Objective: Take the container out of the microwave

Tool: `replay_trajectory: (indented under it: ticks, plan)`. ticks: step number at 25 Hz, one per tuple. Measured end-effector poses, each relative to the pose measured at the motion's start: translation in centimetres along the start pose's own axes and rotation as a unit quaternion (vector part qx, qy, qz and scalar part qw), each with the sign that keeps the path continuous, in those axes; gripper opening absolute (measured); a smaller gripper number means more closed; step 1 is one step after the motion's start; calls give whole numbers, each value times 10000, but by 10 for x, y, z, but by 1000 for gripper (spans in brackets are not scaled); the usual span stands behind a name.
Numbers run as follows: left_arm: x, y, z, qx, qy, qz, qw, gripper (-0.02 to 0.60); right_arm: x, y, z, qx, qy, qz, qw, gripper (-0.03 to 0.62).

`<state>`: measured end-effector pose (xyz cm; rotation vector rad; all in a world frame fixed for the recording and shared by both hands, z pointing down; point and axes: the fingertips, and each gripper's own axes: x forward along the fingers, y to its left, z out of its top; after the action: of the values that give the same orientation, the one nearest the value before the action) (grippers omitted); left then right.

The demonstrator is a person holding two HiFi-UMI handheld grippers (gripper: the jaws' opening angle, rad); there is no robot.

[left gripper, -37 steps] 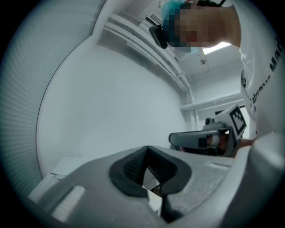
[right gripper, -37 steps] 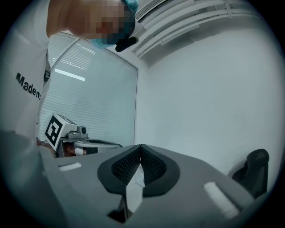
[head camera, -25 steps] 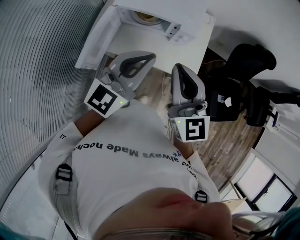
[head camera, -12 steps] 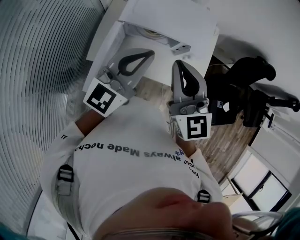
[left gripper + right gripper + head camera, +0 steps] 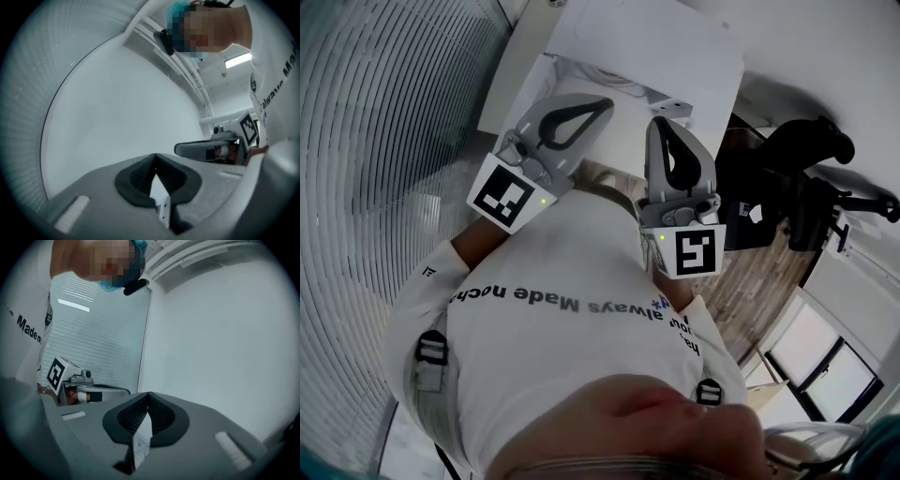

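**Head view:** The microwave [image 5: 647, 42] stands open with its door [image 5: 517, 70] swung left. The container [image 5: 614, 79] shows only as a pale rim inside the microwave. The left gripper [image 5: 602, 103] and right gripper [image 5: 660, 125] point at the microwave's front. Wood floor [image 5: 750, 272] lies right of the microwave.

**Left gripper view:** Jaws closed together, nothing between them. A plain wall [image 5: 117, 103] is ahead.

**Right gripper view:** Jaws closed together, nothing between them. Blinds [image 5: 103, 333] are on the left.

Top centre: microwave [image 5: 656, 42] mouth open, free to enter from below.
Upper left: door [image 5: 514, 80] swung out, near blinds [image 5: 384, 141].
Right: black chair [image 5: 797, 178] stands close.

white microwave [image 5: 652, 42], wood-grain floor [image 5: 759, 272]
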<state>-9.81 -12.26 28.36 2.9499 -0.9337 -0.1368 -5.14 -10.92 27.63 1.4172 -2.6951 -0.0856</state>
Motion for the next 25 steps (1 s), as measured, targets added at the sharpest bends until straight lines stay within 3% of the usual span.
replay_trajectory:
  ticks: [10,18,25]
  plan:
    - [-1,19,-8,37,30,274,9996,4,17,-1,-3,-41,-79,194,9998,2]
    - [49,-3,-22,0,215,167,9996,5,-12,-56,-7,49,-137,-26,9999,2]
    - [74,-12,-54,-140,572,418,9974,32,-39,-99,-8,122,-172,-104,9997,2]
